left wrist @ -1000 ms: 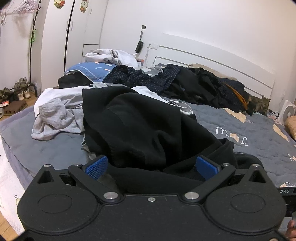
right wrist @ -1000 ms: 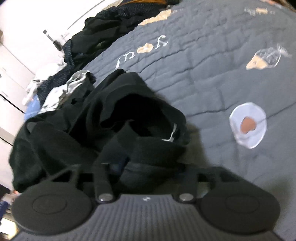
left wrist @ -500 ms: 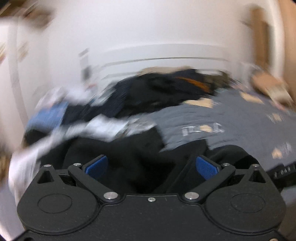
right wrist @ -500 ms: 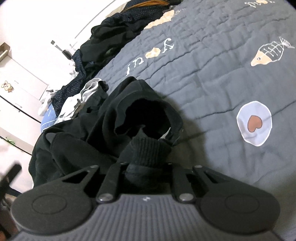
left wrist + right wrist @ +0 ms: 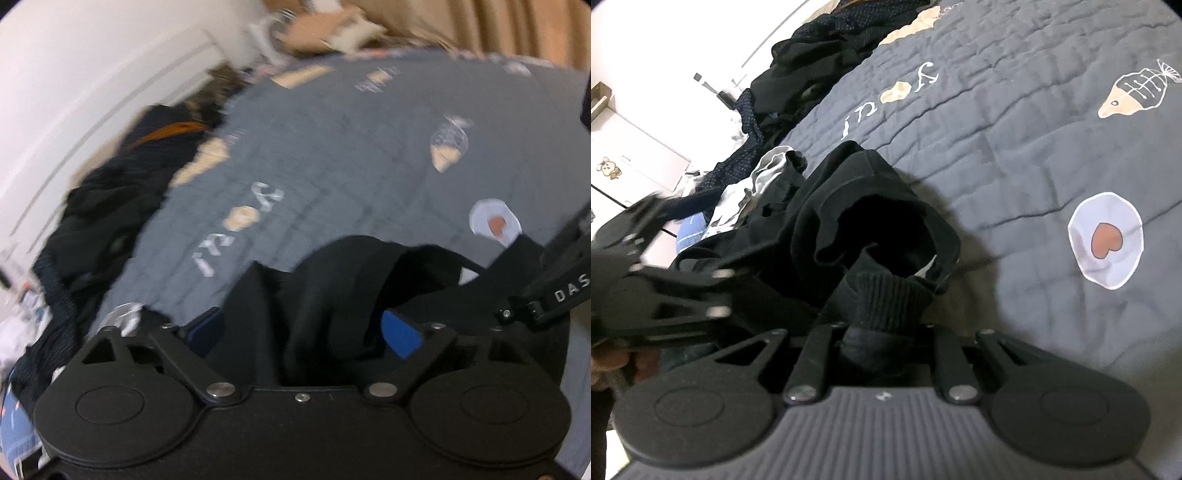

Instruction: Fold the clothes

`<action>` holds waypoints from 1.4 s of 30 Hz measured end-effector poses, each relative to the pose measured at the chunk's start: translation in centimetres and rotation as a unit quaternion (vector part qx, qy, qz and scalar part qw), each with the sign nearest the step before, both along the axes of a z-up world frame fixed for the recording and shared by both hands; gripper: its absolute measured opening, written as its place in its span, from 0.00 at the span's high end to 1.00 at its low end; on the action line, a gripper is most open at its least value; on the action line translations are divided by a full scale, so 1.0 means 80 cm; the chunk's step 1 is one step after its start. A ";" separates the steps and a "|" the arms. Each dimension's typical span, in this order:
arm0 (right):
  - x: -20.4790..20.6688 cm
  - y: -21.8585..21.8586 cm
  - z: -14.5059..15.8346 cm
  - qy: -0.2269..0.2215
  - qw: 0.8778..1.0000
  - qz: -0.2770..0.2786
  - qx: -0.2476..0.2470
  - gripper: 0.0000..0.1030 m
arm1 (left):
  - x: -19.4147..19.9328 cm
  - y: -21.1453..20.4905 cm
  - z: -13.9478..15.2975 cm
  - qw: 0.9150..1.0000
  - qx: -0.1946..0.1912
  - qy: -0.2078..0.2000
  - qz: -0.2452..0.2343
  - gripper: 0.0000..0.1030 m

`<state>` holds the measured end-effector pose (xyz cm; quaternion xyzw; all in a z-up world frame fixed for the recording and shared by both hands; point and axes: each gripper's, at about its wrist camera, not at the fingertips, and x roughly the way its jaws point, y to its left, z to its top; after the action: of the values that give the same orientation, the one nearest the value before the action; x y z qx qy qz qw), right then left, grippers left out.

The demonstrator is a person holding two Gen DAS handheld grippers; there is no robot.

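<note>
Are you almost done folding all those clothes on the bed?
Not nearly. Nothing looks folded yet. In hand: the right gripper is shut on the ribbed cuff of the black garment, and the left gripper is closing with that black cloth between its jaws. Left to do: this garment is still bunched up on the grey quilt, and a heap of dark clothes waits behind.

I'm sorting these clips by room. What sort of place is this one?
Most likely a bedroom in a home. A grey quilt with stitched cartoon patches covers a bed, loose clothes are heaped along its far side, and a white headboard stands against the wall.
</note>
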<state>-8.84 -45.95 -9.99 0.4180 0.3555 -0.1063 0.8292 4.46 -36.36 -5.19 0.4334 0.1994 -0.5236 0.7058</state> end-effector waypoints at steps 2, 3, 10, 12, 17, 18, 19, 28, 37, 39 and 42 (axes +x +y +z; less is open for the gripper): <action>0.001 -0.001 0.000 -0.001 1.000 0.003 0.002 0.85 | 0.000 -0.012 -0.017 1.000 0.025 -0.001 -0.018 0.27; 0.001 -0.001 0.000 -0.001 1.000 0.004 0.002 0.85 | 0.001 -0.018 -0.025 0.999 0.037 0.000 -0.024 0.28; 0.003 -0.002 -0.002 0.001 1.000 0.011 -0.002 0.83 | 0.023 -0.049 -0.062 0.997 0.074 0.024 -0.021 0.53; 0.003 -0.003 -0.004 0.002 1.000 0.011 -0.001 0.83 | 0.032 -0.053 -0.068 0.996 0.079 0.041 -0.010 0.77; 0.000 -0.003 -0.005 -0.008 1.000 0.012 0.001 0.84 | 0.049 -0.036 -0.049 0.998 0.040 0.051 0.022 0.89; -0.001 -0.004 -0.004 -0.013 1.000 0.011 0.002 0.84 | 0.050 -0.031 -0.042 0.998 0.029 0.050 0.026 0.90; -0.003 -0.005 -0.003 -0.019 1.000 0.009 0.005 0.85 | 0.052 -0.023 -0.033 0.998 0.016 0.048 0.032 0.90; -0.039 -0.009 0.055 -0.107 0.994 0.006 0.005 0.89 | 0.047 0.075 0.110 0.985 -0.125 0.057 0.107 0.91; -0.084 -0.007 0.202 -0.192 0.980 -0.012 -0.045 0.90 | -0.033 0.150 0.279 0.956 -0.270 0.019 0.109 0.91; -0.100 -0.010 0.254 -0.217 0.973 -0.014 -0.075 0.90 | -0.050 0.165 0.319 0.945 -0.306 0.015 0.110 0.91; -0.123 -0.012 0.334 -0.247 0.960 -0.008 -0.130 0.91 | -0.077 0.183 0.374 0.931 -0.348 0.005 0.107 0.91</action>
<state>-18.70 -46.90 16.71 0.3226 0.1190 -0.0517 0.9376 -1.66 -21.69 24.72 0.1338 0.0530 -0.4840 0.8632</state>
